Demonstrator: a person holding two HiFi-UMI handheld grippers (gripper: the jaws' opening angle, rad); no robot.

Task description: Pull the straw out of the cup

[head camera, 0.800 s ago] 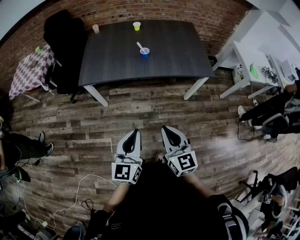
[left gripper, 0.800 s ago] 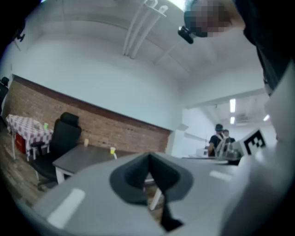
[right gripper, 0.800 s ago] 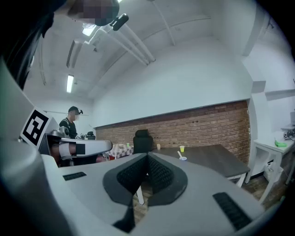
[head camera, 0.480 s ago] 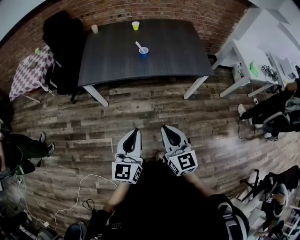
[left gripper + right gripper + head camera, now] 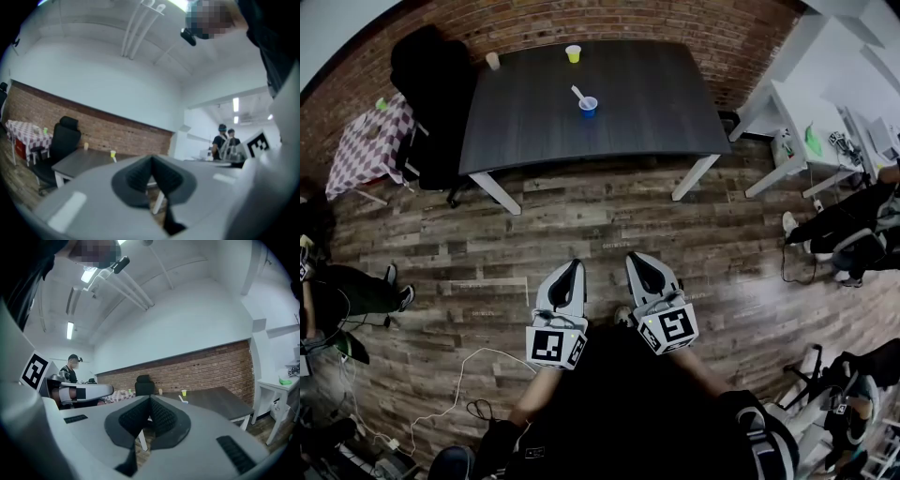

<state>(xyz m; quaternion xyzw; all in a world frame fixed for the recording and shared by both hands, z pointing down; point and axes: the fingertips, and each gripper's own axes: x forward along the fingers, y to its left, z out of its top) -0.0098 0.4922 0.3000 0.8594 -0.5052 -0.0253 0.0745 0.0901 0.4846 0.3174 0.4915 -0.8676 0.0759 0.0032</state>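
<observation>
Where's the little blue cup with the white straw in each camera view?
Head view: small blue cup mid-way across the dark table, top centre.
Left gripper view: not visible.
Right gripper view: the cup sits right of centre.
Shared landmark: small yellow plastic cup at the table's far edge.

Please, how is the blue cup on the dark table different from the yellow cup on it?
Colour: the blue cup is blue, the yellow cup yellow. Contents: the blue cup holds a white straw leaning over its rim; the yellow cup shows no straw. Place: the blue cup stands near the middle of the table, the yellow cup near its far edge, by the brick wall. Both stand upright, apart.
</observation>
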